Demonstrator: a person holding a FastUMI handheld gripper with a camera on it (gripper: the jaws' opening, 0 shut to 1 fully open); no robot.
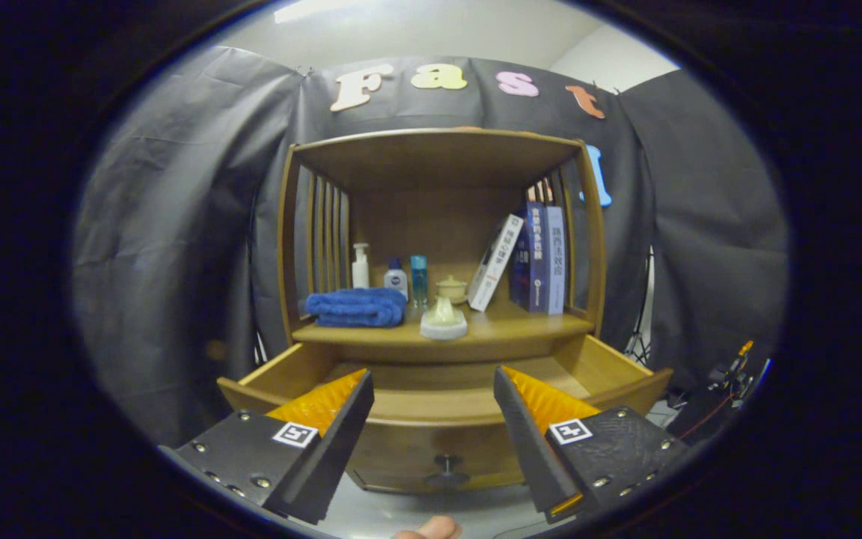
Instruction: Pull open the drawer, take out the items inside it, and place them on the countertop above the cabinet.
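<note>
The wooden cabinet's drawer (442, 408) stands pulled open, its front panel with a dark round knob (447, 466) just ahead of and below my fingers. My gripper (432, 385) is open, nothing between its fingers, hovering over the drawer's front edge. What I can see of the drawer's floor is bare wood. On the countertop (506, 326) above the drawer sits a pale round dish with a cone-shaped item (444, 318) near the front edge, and beside it a folded blue towel (357, 307).
At the back of the shelf stand a white pump bottle (360, 266), a small bottle (396, 281), a blue tube (419, 278) and a cream lidded jar (451, 287). Books (532, 258) lean at the shelf's right. A fingertip (431, 528) shows below. Cables and a stand (726, 374) lie right of the cabinet.
</note>
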